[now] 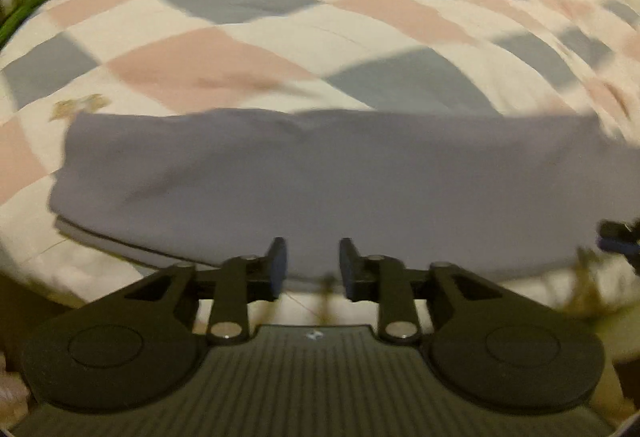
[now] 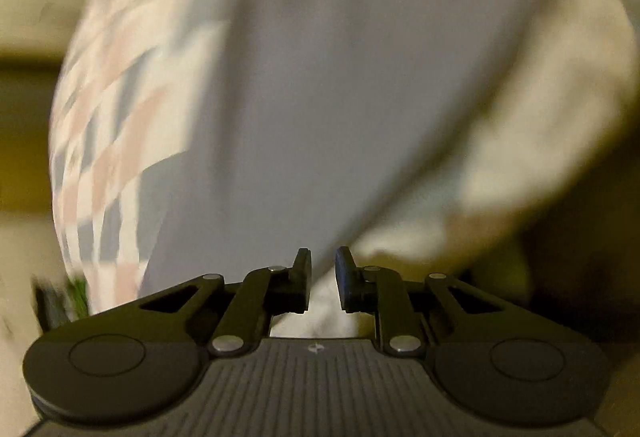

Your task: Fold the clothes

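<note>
both tongs (image 1: 313,264) (image 2: 323,279) seemingly parted, empty.

Bed (image 1: 280,37) in pink, grey and cream diamond-check cover, dim yellowish surroundings.

Grey garment (image 1: 320,177): smooth matt cloth; checked bedcover (image 1: 240,37): soft cloth; fingers (image 1: 278,265): matt black plastic

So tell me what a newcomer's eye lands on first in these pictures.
First, the grey-lilac folded garment lying flat across the near part of the checked bedspread, whose pink and grey diamonds fill the far half. Then the left gripper at its near edge, jaws open and empty; the right gripper likewise, in a blurred view.
</note>
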Tool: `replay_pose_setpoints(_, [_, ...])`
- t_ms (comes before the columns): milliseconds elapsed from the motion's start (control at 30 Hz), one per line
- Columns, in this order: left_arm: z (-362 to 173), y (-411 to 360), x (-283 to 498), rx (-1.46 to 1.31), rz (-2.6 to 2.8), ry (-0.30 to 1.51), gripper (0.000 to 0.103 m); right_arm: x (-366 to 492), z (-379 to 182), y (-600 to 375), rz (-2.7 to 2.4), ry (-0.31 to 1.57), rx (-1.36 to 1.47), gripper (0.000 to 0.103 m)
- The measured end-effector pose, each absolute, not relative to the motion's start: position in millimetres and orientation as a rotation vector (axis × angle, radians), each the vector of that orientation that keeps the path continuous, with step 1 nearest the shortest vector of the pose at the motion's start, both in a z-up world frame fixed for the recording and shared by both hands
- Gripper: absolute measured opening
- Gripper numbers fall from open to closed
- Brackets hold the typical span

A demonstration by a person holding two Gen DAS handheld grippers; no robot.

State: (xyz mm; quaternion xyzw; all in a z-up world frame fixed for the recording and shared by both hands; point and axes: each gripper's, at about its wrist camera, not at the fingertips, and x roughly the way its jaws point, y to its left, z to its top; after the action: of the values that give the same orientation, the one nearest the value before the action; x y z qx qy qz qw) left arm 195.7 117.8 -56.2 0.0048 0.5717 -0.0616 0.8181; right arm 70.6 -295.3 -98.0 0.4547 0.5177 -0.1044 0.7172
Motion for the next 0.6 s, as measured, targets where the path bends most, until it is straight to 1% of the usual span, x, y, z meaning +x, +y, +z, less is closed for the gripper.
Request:
replay_pose_setpoints(33, [-65, 120, 203, 0.002, -0.079, 1.243, 0.024, 80, -94, -293, -0.2, 1.137, 0.929, 0.027])
replay_pose_setpoints(100, [-89, 125, 209, -0.007, -0.003, 1.328, 0.026, 95, -96, -289, -0.17, 1.153, 0.8, 0.031])
replay_pose_setpoints(133, [-100, 127, 211, -0.01, 0.035, 1.369, 0.03, 94, -97, -290, -0.168, 1.174, 0.781, 0.032])
replay_pose_setpoints(200, [-111, 134, 203, -0.006, 0.118, 1.441, 0.029, 94, -98, -291, -0.165, 1.217, 0.744, 0.031])
replay_pose_setpoints(233, [-109, 138, 197, -0.02, 0.141, 1.447, 0.028, 93, -99, -291, -0.164, 1.238, 0.724, 0.031])
replay_pose_setpoints(367, [-75, 156, 171, -0.13, 0.146, 1.406, 0.026, 91, -103, -293, -0.158, 1.321, 0.647, 0.033])
replay_pose_setpoints(433, [-56, 159, 175, -0.117, 0.121, 1.377, 0.026, 88, -91, -301, -0.153, 1.292, 0.647, 0.04])
replay_pose_setpoints(467, [-46, 159, 180, -0.098, 0.104, 1.358, 0.026, 85, -85, -304, -0.16, 1.273, 0.651, 0.049])
replay_pose_setpoints(500, [-37, 159, 186, -0.08, 0.087, 1.338, 0.027, 84, -78, -308, -0.174, 1.259, 0.653, 0.054])
replay_pose_setpoints(600, [-13, 154, 210, -0.004, 0.021, 1.274, 0.027, 82, -69, -313, -0.236, 1.243, 0.682, 0.054])
